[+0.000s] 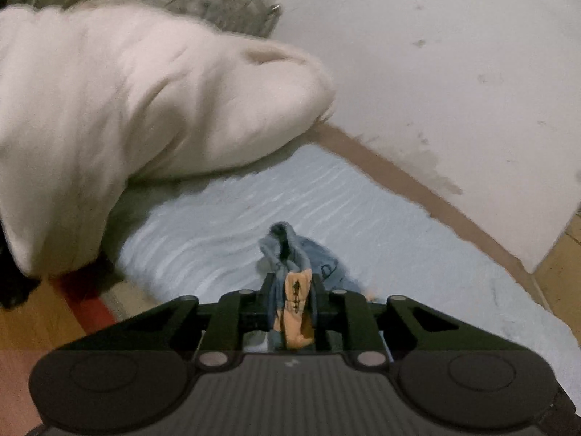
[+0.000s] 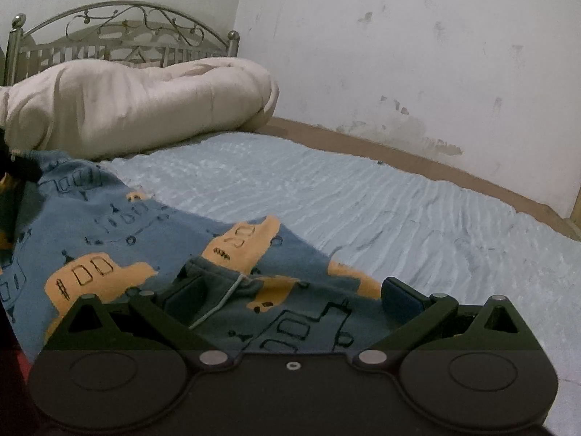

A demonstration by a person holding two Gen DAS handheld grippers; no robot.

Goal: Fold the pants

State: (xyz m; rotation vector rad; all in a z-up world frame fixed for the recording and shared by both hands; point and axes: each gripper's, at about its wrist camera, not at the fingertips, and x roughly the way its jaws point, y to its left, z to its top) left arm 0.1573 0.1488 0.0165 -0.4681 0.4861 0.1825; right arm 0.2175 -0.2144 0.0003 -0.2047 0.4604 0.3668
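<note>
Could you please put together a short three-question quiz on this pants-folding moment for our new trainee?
1. True or false: the right gripper is clamped on the pants.
2. Multiple choice: what is pinched in the left gripper? A) the white duvet B) a bunch of the blue and orange pants fabric C) nothing
3. Fill in: the pants lie on a light blue ____.

Key:
1. False. Its jaws stand wide open, with the waistband and drawstring lying between them.
2. B. The jaws are nearly shut on the fabric.
3. Sheet, covering the bed; the white duvet is bundled by the metal headboard.
</note>
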